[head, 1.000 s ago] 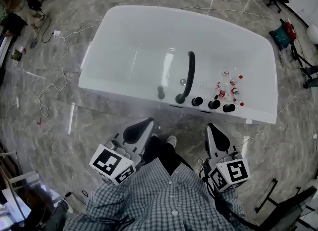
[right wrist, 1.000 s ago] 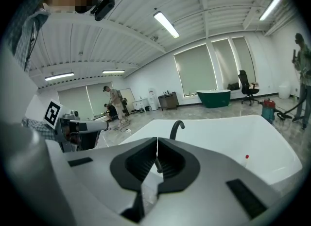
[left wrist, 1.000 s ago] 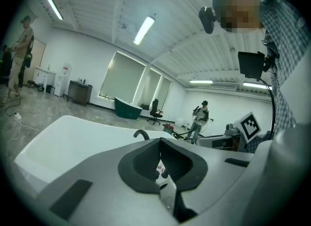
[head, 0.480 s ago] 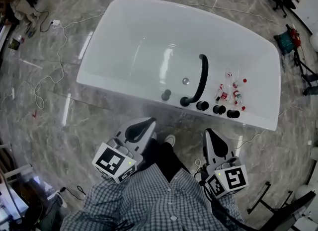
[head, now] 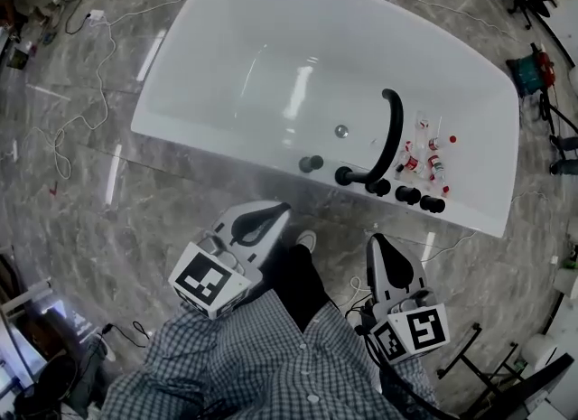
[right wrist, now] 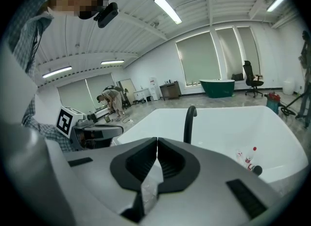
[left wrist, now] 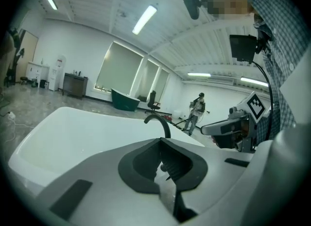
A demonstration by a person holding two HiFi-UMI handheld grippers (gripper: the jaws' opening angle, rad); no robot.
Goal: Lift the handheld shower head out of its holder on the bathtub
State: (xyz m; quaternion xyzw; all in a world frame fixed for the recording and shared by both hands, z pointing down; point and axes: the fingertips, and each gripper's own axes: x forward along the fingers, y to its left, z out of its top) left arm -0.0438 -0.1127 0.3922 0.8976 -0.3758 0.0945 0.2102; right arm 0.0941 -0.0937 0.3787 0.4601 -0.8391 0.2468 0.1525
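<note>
In the approach step, the left gripper (head: pixel 278 211) and right gripper (head: pixel 377 247), fingers pressed together and empty, were apart from the tub (head: pixel 226 143); next, I judged, one had to open toward the black fittings (head: pixel 406 195) at one o'clock.

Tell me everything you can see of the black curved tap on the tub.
The tap is a slim tube, matte black by its look, bent into a tall arch. Its round base sits on the near rim of the white tub. From there it rises and curves out over the basin. It stands upright, and no water shows. Three black knobs stand in a row beside its base, apart from it. Nothing else touches it.
</note>
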